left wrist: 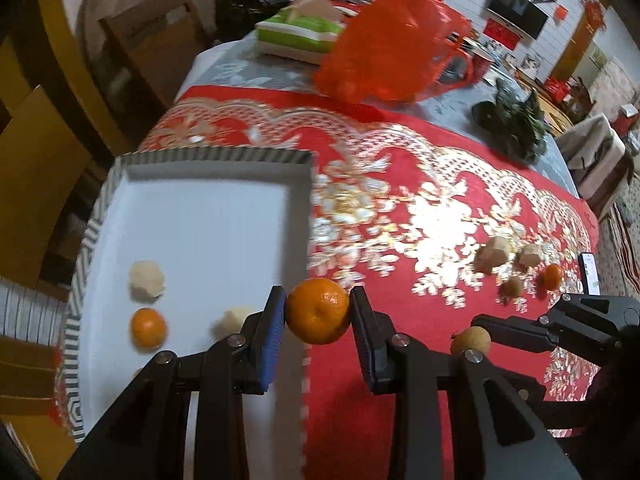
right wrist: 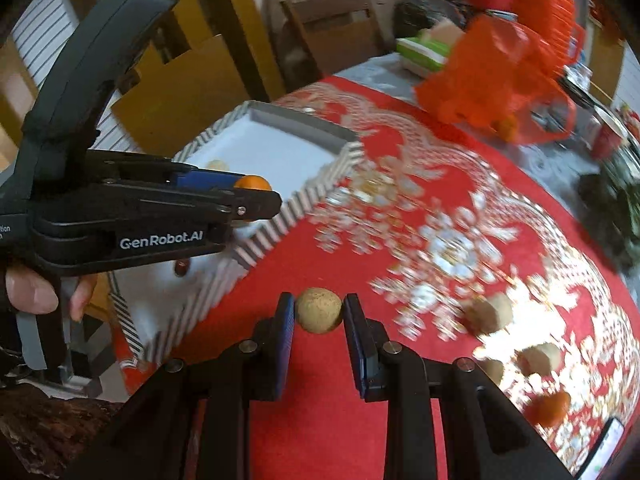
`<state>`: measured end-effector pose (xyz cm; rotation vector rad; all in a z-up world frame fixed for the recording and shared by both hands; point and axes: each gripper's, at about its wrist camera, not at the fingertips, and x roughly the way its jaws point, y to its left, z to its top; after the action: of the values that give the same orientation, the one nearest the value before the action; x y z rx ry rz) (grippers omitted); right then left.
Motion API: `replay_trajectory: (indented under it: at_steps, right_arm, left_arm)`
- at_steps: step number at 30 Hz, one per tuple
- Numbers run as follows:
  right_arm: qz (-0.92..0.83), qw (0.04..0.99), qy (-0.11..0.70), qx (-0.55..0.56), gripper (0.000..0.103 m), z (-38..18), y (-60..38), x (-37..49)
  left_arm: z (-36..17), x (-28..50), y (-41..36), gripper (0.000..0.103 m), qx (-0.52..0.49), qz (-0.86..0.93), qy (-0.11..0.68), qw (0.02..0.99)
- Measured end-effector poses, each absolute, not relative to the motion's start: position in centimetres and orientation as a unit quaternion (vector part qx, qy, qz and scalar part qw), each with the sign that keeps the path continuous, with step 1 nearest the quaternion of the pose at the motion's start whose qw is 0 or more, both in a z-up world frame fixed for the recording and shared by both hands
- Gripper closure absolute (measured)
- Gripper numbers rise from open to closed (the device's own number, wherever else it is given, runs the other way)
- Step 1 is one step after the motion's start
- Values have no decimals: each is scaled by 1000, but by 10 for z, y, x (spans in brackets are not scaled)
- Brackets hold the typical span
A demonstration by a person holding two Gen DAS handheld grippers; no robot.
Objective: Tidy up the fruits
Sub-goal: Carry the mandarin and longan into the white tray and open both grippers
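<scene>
My left gripper (left wrist: pixel 318 312) is shut on an orange mandarin (left wrist: pixel 318 311) and holds it above the right edge of a white tray with a striped rim (left wrist: pixel 208 156). The tray holds a mandarin (left wrist: pixel 148 328) and two pale peeled fruits (left wrist: pixel 146 281). My right gripper (right wrist: pixel 319 312) is shut on a round tan longan (right wrist: pixel 319 311) above the red cloth, right of the tray (right wrist: pixel 332 176). The left gripper (right wrist: pixel 256 196) shows in the right wrist view with the mandarin (right wrist: pixel 253 182). Loose fruits lie on the cloth: tan pieces (left wrist: pixel 494 254), (right wrist: pixel 490 312) and a small mandarin (left wrist: pixel 553 276), (right wrist: pixel 550 406).
A red and gold tablecloth (left wrist: pixel 420 208) covers the table. A red plastic bag (left wrist: pixel 392 48), a green tissue box (left wrist: pixel 300 36) and dark leafy greens (left wrist: pixel 512 124) are at the back. A phone (left wrist: pixel 591 273) lies at the right edge. Wooden chairs (left wrist: pixel 152 44) stand to the left.
</scene>
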<state>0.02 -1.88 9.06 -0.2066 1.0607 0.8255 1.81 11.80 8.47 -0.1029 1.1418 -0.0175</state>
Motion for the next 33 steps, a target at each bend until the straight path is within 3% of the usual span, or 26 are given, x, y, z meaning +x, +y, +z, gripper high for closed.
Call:
replay_trajectory:
  at_steps: [20, 33]
  right_arm:
    - [448, 731, 499, -126, 75, 78, 84, -15]
    - [448, 705, 528, -156, 75, 44, 121, -17]
  left_arm:
    - [68, -20, 219, 71, -97, 57, 554, 825]
    - [49, -28, 237, 71, -111, 55, 569, 813]
